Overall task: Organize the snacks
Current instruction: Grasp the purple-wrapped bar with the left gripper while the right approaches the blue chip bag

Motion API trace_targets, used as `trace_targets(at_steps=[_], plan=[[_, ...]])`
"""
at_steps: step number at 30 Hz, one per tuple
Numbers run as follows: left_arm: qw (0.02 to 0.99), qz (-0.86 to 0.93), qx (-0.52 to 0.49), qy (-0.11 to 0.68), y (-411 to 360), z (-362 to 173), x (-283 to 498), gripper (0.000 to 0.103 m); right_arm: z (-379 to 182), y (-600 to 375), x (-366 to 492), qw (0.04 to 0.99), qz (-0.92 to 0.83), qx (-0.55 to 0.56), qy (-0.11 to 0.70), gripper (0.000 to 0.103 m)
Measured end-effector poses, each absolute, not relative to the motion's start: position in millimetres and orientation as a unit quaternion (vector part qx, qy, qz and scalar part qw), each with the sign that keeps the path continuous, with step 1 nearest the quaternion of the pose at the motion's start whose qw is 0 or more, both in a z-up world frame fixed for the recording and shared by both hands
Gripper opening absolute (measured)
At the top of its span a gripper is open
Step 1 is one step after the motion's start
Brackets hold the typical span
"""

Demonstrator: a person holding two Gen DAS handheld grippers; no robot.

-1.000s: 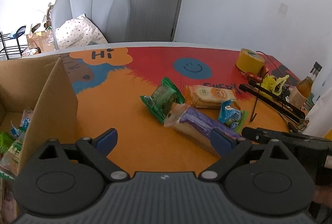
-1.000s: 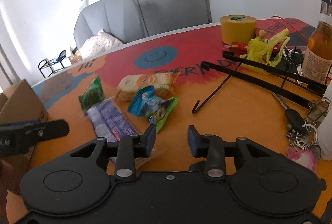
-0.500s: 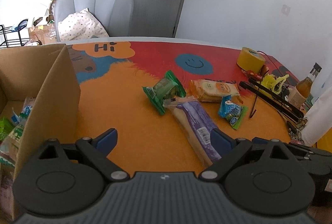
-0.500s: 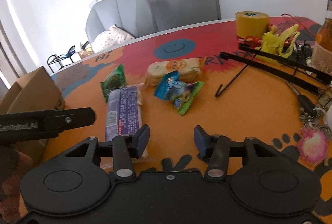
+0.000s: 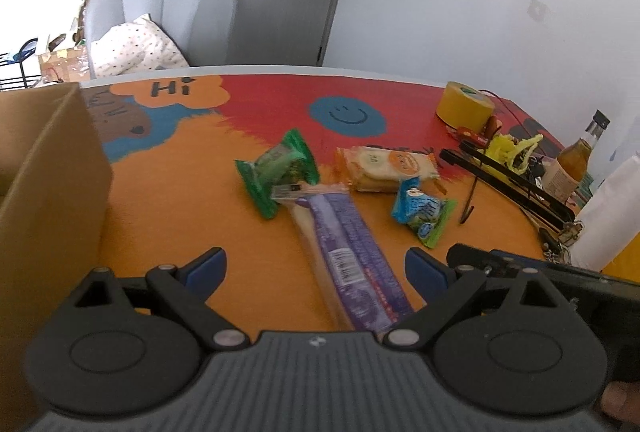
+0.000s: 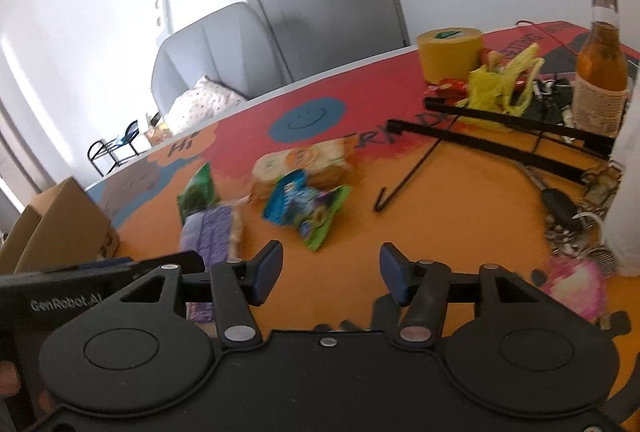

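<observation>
The right claw (image 6: 330,274) has just been opening, nothing held. The purple packet (image 5: 352,256) lies lengthwise ahead of the wide, empty left claw (image 5: 316,268); it is best gripped across its narrow width.

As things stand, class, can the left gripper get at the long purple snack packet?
Probably yes. The left gripper has its jaws wide apart, and the purple packet lies flat on the table straight ahead of them, nothing covering it; only the green packet touches its far end.

table mat (image 5: 168,216): you see orange and red, with a blue smiley
long packet (image 5: 352,252): purple
small packet (image 5: 280,168): green
cracker packet (image 5: 386,168): orange
tape roll (image 5: 464,106): yellow
box (image 5: 52,192): brown
pads (image 5: 206,268): blue
</observation>
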State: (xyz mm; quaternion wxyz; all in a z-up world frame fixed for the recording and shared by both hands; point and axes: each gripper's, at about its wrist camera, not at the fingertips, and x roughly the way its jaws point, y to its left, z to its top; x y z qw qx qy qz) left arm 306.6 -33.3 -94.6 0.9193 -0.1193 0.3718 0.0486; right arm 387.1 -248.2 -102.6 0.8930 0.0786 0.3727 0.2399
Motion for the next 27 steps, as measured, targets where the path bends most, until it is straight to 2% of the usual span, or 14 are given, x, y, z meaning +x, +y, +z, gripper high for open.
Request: trace_targets(at_steps=[9,14,16,19,22,27], plan=[[0.916,0.040,-0.102,0.385,-49.8,-110.6,326.4,0.093,-106.1,-259.6,400.0,0.893,0.231,0.095,0.374,0.056],[0.917,0.039,-0.077,0.388,-48.8,-116.0,329.2,0.069,-109.5,-252.5,408.0,0.888,0.241,0.102,0.377,0.056],[0.917,0.044,-0.076,0.388,-44.2,-114.8,328.3,0.049,-111.7,-247.5,411.5,0.884,0.247,0.105,0.381,0.056],[0.916,0.045,-0.080,0.390,-35.6,-113.0,326.9,0.036,-113.0,-239.7,414.3,0.883,0.251,0.105,0.381,0.061],[0.915,0.042,-0.087,0.391,-28.9,-111.1,323.4,0.033,-112.2,-234.1,418.6,0.882,0.254,0.110,0.382,0.069],[0.915,0.048,-0.090,0.390,-20.5,-109.7,318.9,0.031,-112.2,-226.5,424.8,0.879,0.253,0.120,0.385,0.073]])
